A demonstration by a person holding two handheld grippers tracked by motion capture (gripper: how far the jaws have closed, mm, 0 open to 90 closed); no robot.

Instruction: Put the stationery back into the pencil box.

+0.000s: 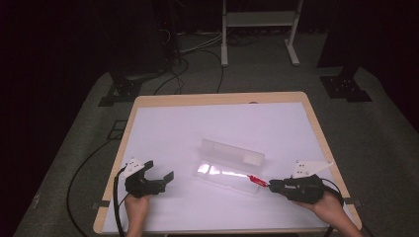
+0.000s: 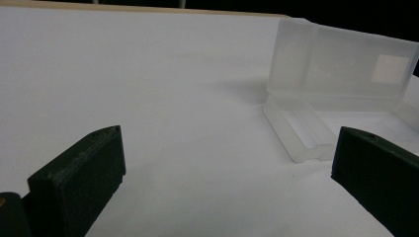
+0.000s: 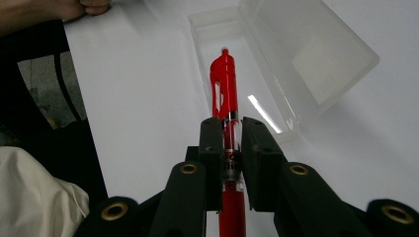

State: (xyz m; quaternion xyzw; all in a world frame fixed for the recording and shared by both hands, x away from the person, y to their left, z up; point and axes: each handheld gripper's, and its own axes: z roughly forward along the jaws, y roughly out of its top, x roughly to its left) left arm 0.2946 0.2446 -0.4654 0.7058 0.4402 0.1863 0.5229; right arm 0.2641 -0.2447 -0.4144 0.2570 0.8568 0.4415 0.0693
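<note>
Right gripper view: right hand-held gripper clamps red pen, clip end pointing lengthwise into clear case.

The right tongs are clamped on a red pen, its clip end reaching over the open clear plastic case, which lies on the white desk with its lid tilted back.

Your high view looks down and forward over the whole surface; both gripper views sit low and close, sharing the clear case toward 12 o'clock.
</note>
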